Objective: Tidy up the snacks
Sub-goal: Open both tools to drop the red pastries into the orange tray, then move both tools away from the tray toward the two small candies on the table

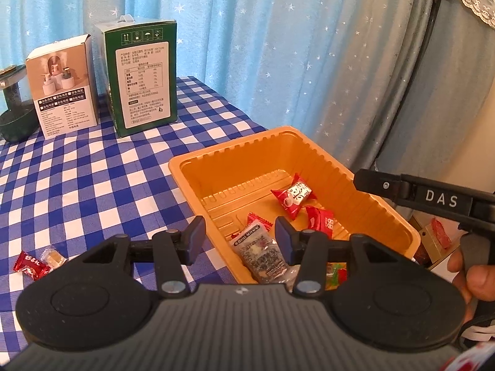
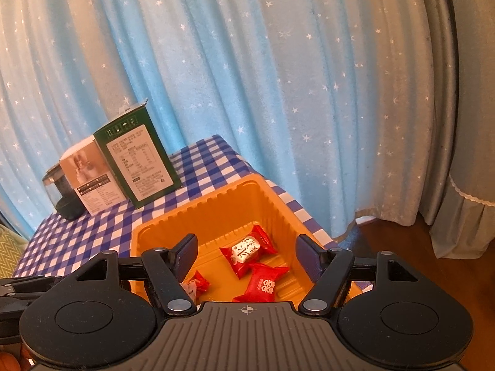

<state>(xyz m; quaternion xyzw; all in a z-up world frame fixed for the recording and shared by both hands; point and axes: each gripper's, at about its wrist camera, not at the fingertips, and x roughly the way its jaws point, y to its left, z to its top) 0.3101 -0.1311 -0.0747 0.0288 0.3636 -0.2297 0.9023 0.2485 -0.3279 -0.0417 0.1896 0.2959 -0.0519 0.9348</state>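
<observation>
Grippers both hang with jaws spread wide and nothing between them: we see our left gripper (image 1: 239,238) over the near-left corner of the orange tray (image 1: 191,167), our right gripper (image 2: 246,256) above the tray's middle, its black body reading "DAS" in the left view. In the tray we count three red candies and one grey printed sachet (image 1: 261,252), whose long axis runs from the tray's near rim toward its centre. The candy with white lettering (image 1: 294,196) lies slanted, twisted ends toward the far-right and near-left corners. Two more sweets, a red candy (image 1: 31,264) and a clear-wrapped one (image 1: 54,256), lie touching on the blue-checked desk (image 1: 92,179), well left of the tray. Behind stand two boxes, one green (image 1: 142,77), one white (image 1: 63,88); their print is too small for us to read.
</observation>
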